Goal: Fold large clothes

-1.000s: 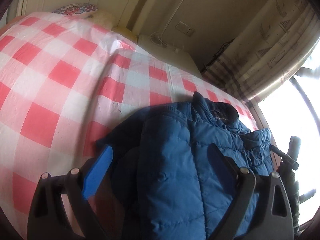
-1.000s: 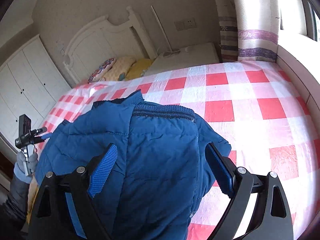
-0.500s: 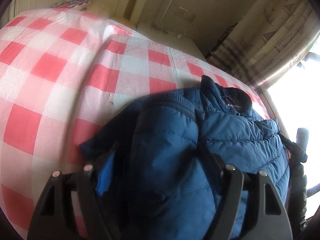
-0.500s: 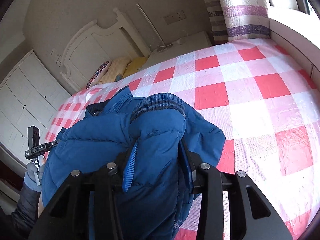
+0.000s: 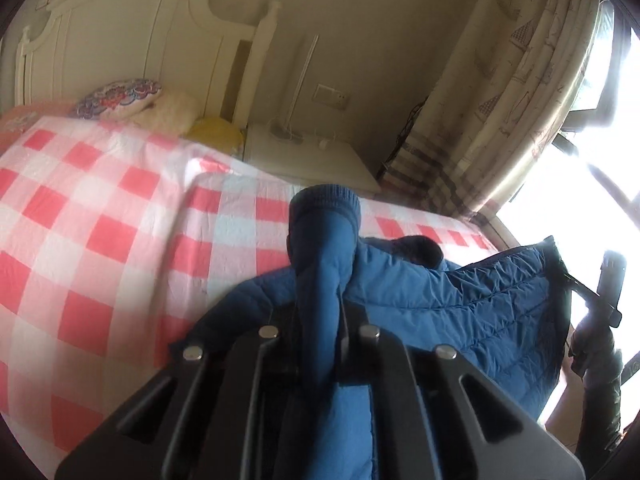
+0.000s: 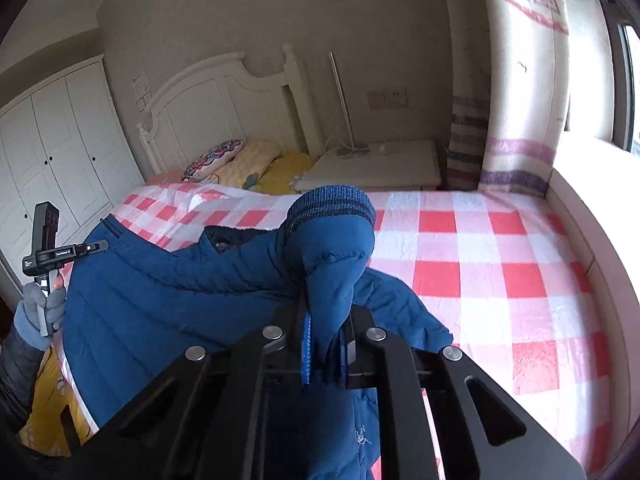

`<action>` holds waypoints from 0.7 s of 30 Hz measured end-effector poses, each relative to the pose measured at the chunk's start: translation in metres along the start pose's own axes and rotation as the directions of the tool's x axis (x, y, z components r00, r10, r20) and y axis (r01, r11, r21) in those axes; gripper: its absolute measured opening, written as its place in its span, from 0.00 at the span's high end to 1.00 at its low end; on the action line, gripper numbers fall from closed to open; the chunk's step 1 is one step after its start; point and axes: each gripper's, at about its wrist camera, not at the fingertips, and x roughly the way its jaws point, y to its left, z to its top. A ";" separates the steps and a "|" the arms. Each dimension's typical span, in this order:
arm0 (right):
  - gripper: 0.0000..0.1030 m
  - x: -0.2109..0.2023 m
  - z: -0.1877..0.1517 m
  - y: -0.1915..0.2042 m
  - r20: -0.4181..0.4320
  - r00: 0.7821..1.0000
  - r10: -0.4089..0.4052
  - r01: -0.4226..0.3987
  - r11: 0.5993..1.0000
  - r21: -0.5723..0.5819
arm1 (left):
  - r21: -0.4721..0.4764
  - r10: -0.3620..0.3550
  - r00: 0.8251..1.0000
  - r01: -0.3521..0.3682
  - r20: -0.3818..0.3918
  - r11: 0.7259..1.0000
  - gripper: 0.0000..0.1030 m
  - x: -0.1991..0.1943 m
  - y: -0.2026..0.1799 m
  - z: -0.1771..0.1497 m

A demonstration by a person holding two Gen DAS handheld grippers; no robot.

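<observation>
Nearest us, our left gripper (image 5: 320, 332) has its jaws pinching one sleeve of the blue puffer jacket (image 5: 460, 312), the ribbed cuff (image 5: 325, 204) standing up above the fingers. Our right gripper (image 6: 326, 340) likewise pinches the other sleeve, its cuff (image 6: 332, 204) raised above the jaws. The jacket's body lies on the red-and-white checked bedspread (image 6: 480, 264), at the edge nearest us. Beyond the jacket on the bedspread sit pillows (image 6: 236, 160), then the white headboard (image 6: 224, 104).
</observation>
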 end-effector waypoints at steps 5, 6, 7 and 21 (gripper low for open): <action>0.90 0.005 0.064 0.001 0.033 0.997 -0.062 0.061 0.997 0.053 | -0.052 0.140 0.990 -0.140 -0.005 0.989 0.89 0.022 0.005 0.052; 0.90 0.021 0.068 -0.003 0.004 0.997 -0.080 0.080 0.994 0.073 | -0.065 0.174 0.984 -0.176 -0.040 0.982 0.89 0.041 0.009 0.053; 0.90 0.040 0.066 -0.008 -0.040 0.994 -0.105 0.108 0.990 0.090 | -0.068 0.211 0.974 -0.217 -0.078 0.974 0.89 0.062 0.014 0.050; 0.40 0.110 0.005 -0.048 -0.224 0.961 -0.159 0.217 0.941 0.260 | -0.159 0.447 0.894 -0.445 -0.023 0.881 0.23 0.087 0.039 0.010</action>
